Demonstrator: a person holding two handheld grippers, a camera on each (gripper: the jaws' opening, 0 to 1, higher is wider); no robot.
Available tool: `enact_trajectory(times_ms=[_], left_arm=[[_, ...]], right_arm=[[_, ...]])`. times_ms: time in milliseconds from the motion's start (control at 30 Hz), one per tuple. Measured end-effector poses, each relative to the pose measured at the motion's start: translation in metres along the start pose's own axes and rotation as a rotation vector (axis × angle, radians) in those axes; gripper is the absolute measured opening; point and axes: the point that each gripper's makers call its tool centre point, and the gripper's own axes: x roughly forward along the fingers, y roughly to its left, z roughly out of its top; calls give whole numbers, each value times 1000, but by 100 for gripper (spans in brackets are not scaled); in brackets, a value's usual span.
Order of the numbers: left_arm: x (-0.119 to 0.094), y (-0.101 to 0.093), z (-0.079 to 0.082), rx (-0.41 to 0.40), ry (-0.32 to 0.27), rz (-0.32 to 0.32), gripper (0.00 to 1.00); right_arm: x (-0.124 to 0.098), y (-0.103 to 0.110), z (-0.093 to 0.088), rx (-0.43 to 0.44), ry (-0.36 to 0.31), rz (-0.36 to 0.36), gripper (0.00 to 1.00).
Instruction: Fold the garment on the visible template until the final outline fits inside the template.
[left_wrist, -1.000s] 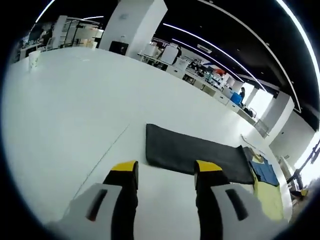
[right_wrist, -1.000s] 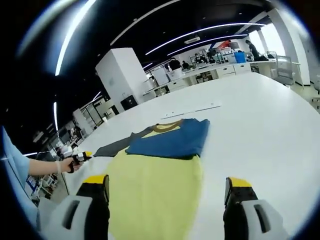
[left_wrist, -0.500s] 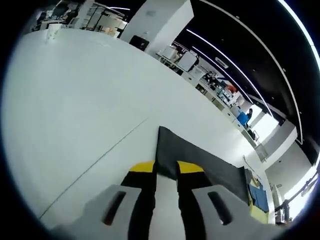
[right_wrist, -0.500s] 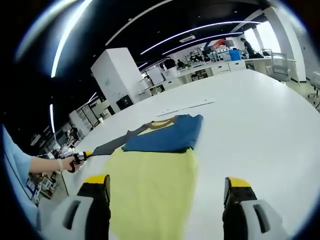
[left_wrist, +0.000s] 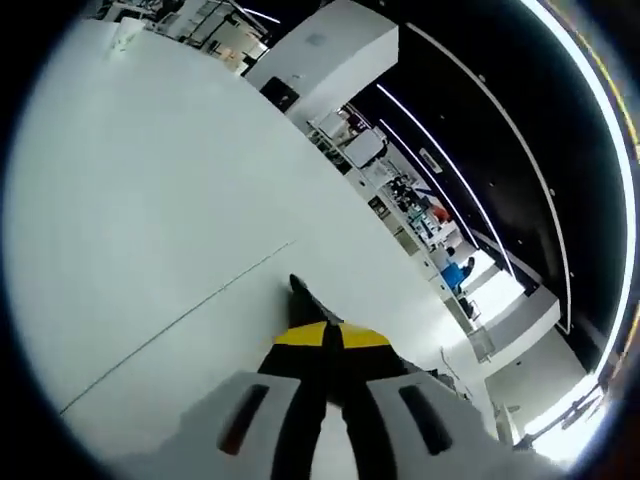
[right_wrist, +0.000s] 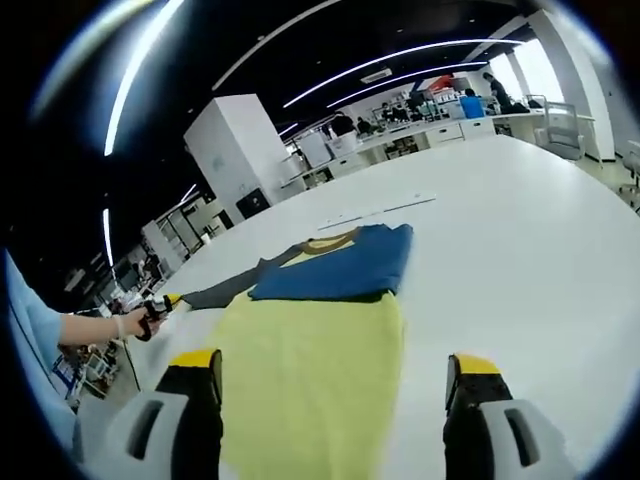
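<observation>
A shirt lies flat on the white table (right_wrist: 520, 230), with a yellow body (right_wrist: 310, 350), a blue chest (right_wrist: 340, 272) and a dark grey sleeve (right_wrist: 215, 293). My right gripper (right_wrist: 332, 362) hangs over the yellow hem, jaws wide open with nothing between them. In the right gripper view a hand holds my left gripper (right_wrist: 160, 303) at the end of the grey sleeve. In the left gripper view my left gripper (left_wrist: 331, 336) is shut on the sleeve, whose dark tip (left_wrist: 300, 290) pokes out past the yellow jaw tips. A thin template line (left_wrist: 200, 300) crosses the table.
Another thin marked line (right_wrist: 380, 212) runs on the table beyond the shirt collar. A white pillar (right_wrist: 240, 150) and rows of desks (right_wrist: 440, 125) stand far behind. A cup (left_wrist: 125, 35) sits at the table's far edge. A blue sleeve (right_wrist: 25, 330) of the person shows at the left.
My left gripper's jaws have gone from open in front of the grey sleeve to shut on its end. The right gripper has stayed open over the hem.
</observation>
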Motion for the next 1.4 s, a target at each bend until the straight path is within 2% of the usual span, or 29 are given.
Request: enact_trajectory(times_ms=[167, 300, 400, 600, 633, 800, 967, 1167, 1400], left_arm=[[3, -53, 0, -1, 0, -155, 0], [4, -109, -3, 13, 13, -298, 0], [1, -161, -9, 21, 35, -434, 0], [0, -230, -27, 82, 93, -594, 0], [1, -241, -33, 116, 109, -619, 0], [17, -264, -55, 156, 172, -629, 0], [31, -274, -81, 207, 232, -625, 0], [47, -279, -109, 193, 294, -596, 0], [48, -306, -137, 177, 323, -612, 0]], right_arm=[[1, 3, 2, 2, -6, 13, 93], [0, 3, 2, -8, -6, 17, 93], [-3, 0, 3, 5, -19, 17, 92], [-7, -3, -2, 17, -25, 16, 92], [-8, -3, -3, 21, -26, 15, 92], [-12, -7, -5, 34, -34, 12, 91], [-15, -12, -6, 46, -42, 6, 91], [-17, -18, -10, 60, -49, -2, 90], [-18, -24, -13, 81, -58, -8, 90]])
